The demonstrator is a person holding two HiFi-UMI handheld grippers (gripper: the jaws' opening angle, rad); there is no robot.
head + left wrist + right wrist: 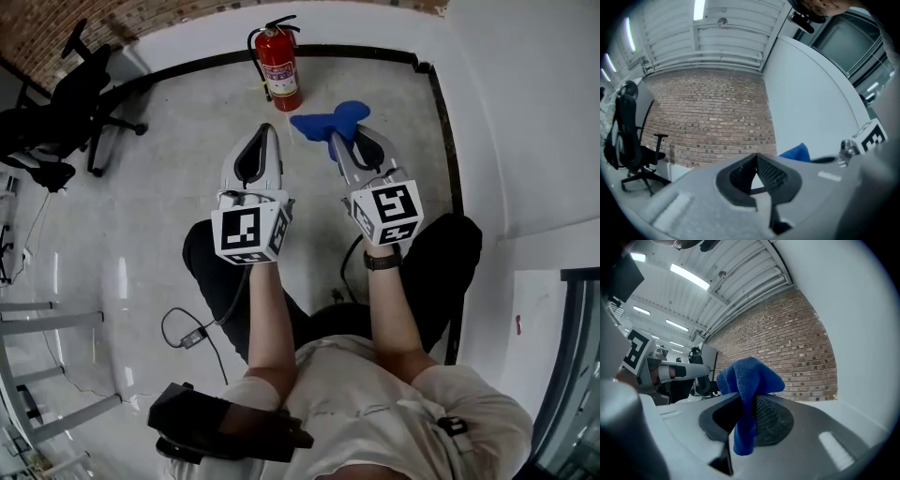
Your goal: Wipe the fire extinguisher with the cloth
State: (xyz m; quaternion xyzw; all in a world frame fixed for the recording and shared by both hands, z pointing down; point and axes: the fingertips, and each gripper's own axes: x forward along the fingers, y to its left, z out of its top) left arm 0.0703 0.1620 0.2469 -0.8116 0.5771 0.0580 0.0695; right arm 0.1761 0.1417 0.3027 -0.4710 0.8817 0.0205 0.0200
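Wiping not yet begun: a person stands over the extinguisher (279,67), which is upright on the grey floor at 12 o'clock in the head view, just beside the white wall. The right gripper (339,141) is clenched on the blue cloth (328,120), holding it at about 5 o'clock from the extinguisher and apart from it. In the right gripper view a fold of the cloth (747,380) bunches above the pinched jaws of the right gripper (747,401) and a tail hangs below them.

The left gripper (267,133) points toward the extinguisher from 6 o'clock. In its own view the left gripper (757,161) has its jaws closed tip to tip with nothing between them.

By the look of it, the cloth is picked up and that is all that is done. Bringing it to the cylinder and rubbing the surface are both left to do.

The extinguisher is a red cylinder with a black handle on top, a black hose running down its 9 o'clock side and a pale label on its lower front. Whether it is dusty cannot be told from here. A black chair (70,89) stands at 10 o'clock, well apart.
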